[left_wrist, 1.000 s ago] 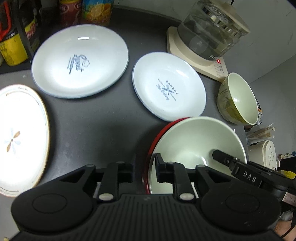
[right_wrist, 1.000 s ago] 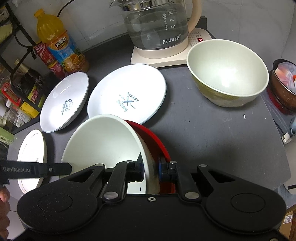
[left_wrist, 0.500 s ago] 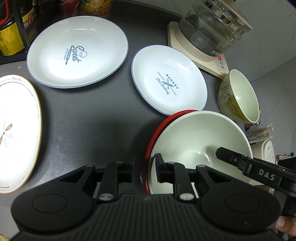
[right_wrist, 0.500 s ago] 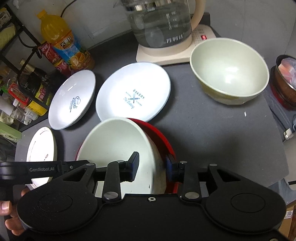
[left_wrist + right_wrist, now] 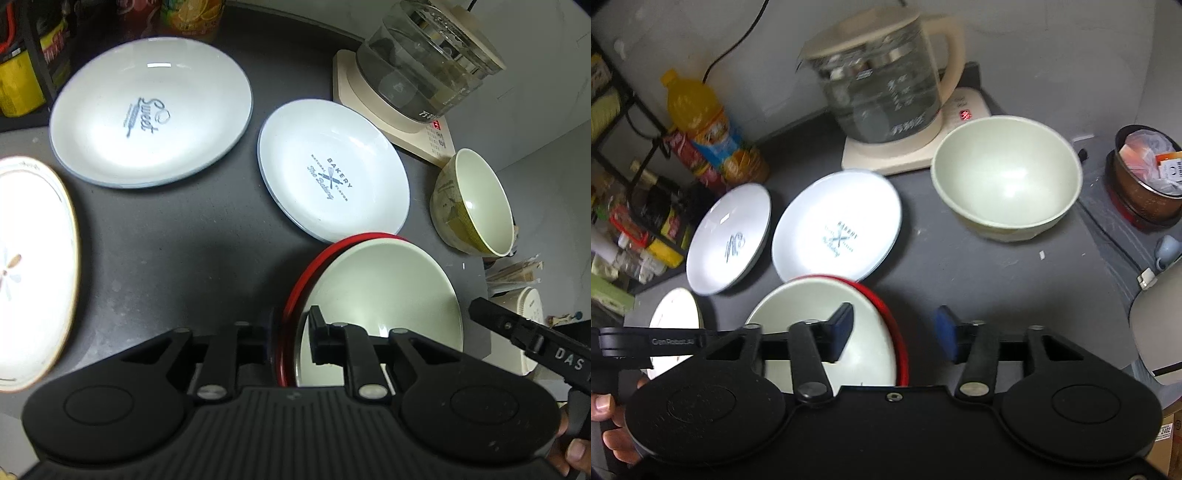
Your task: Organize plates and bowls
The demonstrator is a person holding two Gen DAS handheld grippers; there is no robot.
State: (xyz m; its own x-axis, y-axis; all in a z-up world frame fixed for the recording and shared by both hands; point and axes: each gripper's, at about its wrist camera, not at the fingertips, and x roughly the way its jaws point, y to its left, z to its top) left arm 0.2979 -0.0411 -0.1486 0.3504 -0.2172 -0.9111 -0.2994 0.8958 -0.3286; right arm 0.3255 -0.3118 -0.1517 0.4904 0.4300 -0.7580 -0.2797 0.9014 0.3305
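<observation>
I see a pale green bowl with a red outside [image 5: 380, 291] nearest me on the dark grey tabletop [image 5: 177, 251], upright, its near rim between the left fingers [image 5: 317, 332]. Just beyond it lies a round white plate printed "BAKERY" [image 5: 332, 173], flat. Left of that lies a larger white plate printed "Sweet" [image 5: 147, 114], apart from it. A white gold-rimmed plate with a flower motif [image 5: 33, 266] sits at the far left. A cream-green bowl with a yellow patterned outside [image 5: 1004, 177] stands upright to the right, beside the "BAKERY" plate.
</observation>
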